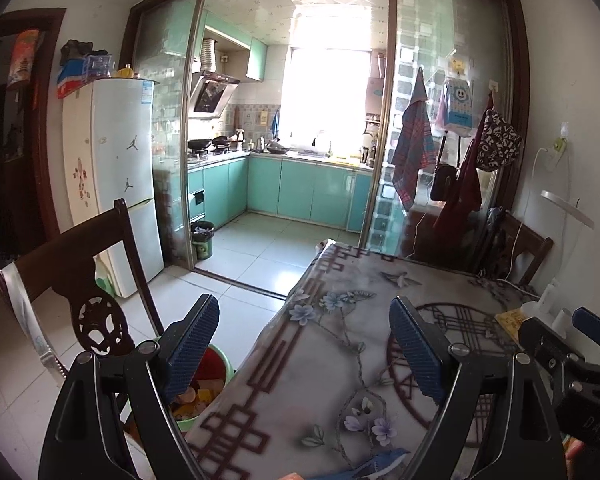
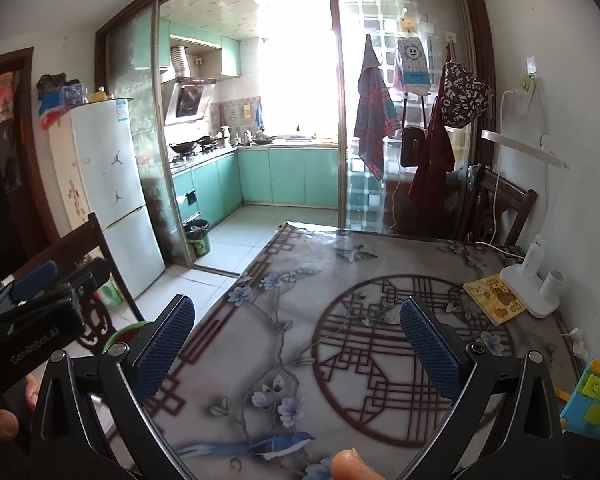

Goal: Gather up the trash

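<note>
A green bin (image 1: 184, 424) with a red liner stands on the floor beside the table's left edge, and it holds yellow and pale scraps. My left gripper (image 1: 304, 348) is open above that table edge, with nothing between its blue pads; its left finger (image 1: 192, 348) hangs over the bin. My right gripper (image 2: 296, 346) is open too and empty, over the flower-patterned tablecloth (image 2: 260, 340). A crumpled white tissue (image 2: 577, 340) lies near the table's right edge by the wall. The bin's rim (image 2: 120, 334) shows low on the left in the right wrist view.
A white desk lamp (image 2: 532, 280), a yellow booklet (image 2: 494, 298) and a blue-green toy block (image 2: 592, 396) sit at the table's right side. A dark wooden chair (image 1: 84, 264) stands left of the bin, another chair (image 2: 500, 204) at the far end. A fridge (image 1: 116, 184) stands at the left.
</note>
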The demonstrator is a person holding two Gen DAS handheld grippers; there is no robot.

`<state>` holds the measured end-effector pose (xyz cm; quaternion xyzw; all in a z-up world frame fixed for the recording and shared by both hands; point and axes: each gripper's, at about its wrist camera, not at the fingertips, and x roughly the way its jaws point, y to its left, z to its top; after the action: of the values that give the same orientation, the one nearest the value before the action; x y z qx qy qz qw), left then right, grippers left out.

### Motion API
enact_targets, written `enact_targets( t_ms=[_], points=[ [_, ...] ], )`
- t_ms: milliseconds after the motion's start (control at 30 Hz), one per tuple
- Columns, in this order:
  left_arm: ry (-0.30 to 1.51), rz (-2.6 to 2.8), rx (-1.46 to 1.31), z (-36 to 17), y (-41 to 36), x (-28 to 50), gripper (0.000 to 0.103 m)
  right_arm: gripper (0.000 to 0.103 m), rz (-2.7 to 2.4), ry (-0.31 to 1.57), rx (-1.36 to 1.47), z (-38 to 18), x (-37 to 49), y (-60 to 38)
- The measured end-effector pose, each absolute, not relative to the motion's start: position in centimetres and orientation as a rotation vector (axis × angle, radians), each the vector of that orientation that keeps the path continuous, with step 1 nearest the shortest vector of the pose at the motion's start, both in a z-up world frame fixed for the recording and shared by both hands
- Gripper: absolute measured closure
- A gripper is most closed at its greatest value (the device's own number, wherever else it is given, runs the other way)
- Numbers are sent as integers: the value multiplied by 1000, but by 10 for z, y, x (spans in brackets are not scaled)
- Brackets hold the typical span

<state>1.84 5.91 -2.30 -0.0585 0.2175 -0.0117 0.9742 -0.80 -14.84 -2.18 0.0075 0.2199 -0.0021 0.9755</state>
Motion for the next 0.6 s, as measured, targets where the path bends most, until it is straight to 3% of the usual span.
enact_targets(
  t_ms=[600],
  points=[
    [443,-35,-94,-30,56,14,16,0,-27,482,34,-24,-7,-156]
  ],
)
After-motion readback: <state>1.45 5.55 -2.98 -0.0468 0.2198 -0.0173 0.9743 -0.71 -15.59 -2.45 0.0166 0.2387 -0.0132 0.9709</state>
